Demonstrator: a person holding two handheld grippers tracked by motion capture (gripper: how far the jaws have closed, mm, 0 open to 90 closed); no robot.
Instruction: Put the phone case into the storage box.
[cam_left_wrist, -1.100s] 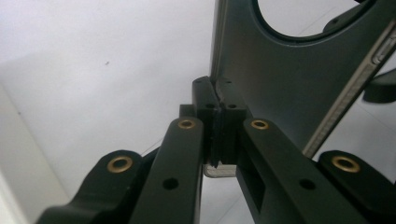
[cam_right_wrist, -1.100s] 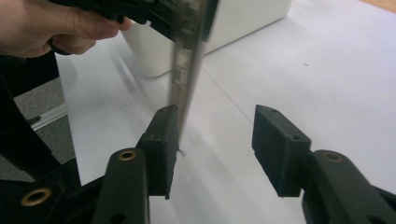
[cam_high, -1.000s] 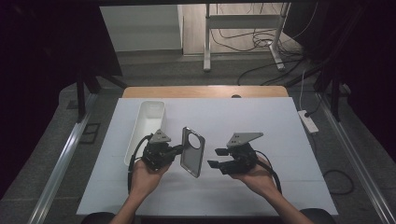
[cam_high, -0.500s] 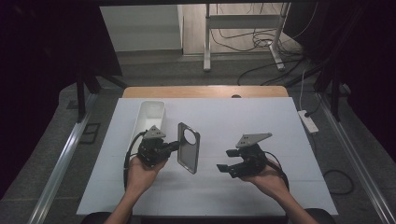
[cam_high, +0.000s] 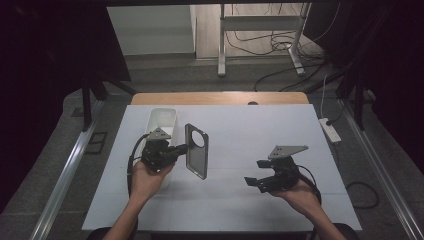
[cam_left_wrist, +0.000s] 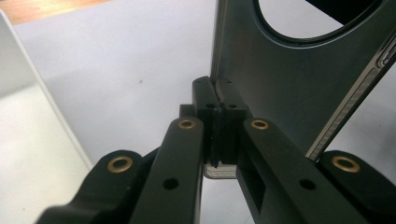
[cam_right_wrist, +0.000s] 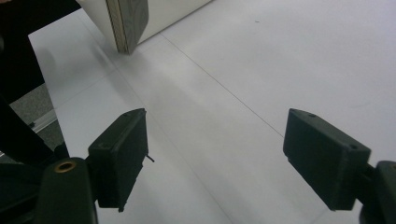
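Note:
A dark phone case (cam_high: 196, 150) with a round camera cutout stands on edge just above the white table (cam_high: 240, 125). My left gripper (cam_high: 182, 148) is shut on its left edge. In the left gripper view the two jaws (cam_left_wrist: 217, 93) pinch the case's rim, and the case (cam_left_wrist: 289, 88) rises to the right. My right gripper (cam_high: 254, 173) sits low at the right, apart from the case. Its jaws have just been opening and stand open with nothing between them (cam_right_wrist: 215, 154). A corner of the case (cam_right_wrist: 133, 21) shows far off in the right gripper view.
A long white tray (cam_high: 161, 120) lies at the table's left, just behind my left hand, and shows as (cam_left_wrist: 23, 126) too. A wooden strip (cam_high: 220, 98) edges the table's far side. A power strip (cam_high: 330, 130) and cables lie on the floor at the right.
The right gripper has drawn away from the case to the right and its jaws have spread wider. The left gripper has carried the case slightly left and up.

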